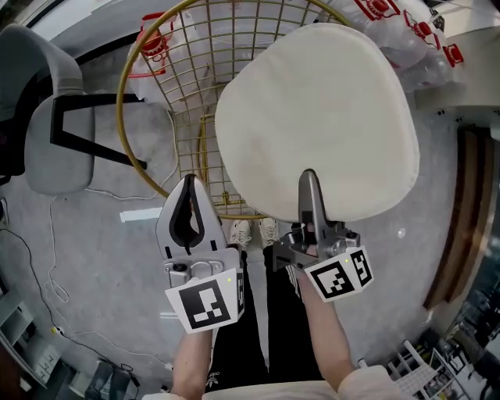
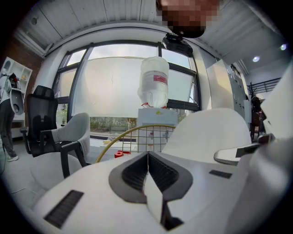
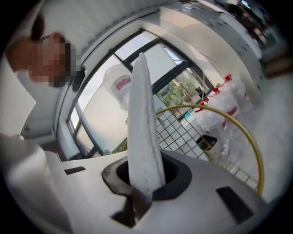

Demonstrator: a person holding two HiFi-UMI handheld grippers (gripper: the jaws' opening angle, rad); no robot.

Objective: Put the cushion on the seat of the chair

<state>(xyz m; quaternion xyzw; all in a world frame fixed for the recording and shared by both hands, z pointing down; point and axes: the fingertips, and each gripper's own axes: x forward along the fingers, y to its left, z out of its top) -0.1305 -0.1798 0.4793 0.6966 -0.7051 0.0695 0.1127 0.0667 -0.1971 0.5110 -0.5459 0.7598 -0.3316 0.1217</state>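
A round cream cushion (image 1: 312, 117) hangs over the gold wire chair (image 1: 187, 78), covering the chair's right side. My right gripper (image 1: 309, 178) is shut on the cushion's near edge. In the right gripper view the cushion (image 3: 143, 128) stands edge-on between the jaws, with the chair's wire grid (image 3: 183, 132) behind it. My left gripper (image 1: 190, 183) is shut and holds nothing, just left of the cushion and in front of the chair's rim. From the left gripper view the cushion (image 2: 206, 132) is at the right and the chair's gold rim (image 2: 132, 132) is straight ahead.
A grey armchair (image 1: 47, 117) with black arms stands at the left. Wrapped water bottles (image 1: 398, 23) lie behind the wire chair. Cables (image 1: 47, 258) run across the floor at the left. The person's shoes (image 1: 254, 230) are by the chair's front. A wooden edge (image 1: 461, 219) runs along the right.
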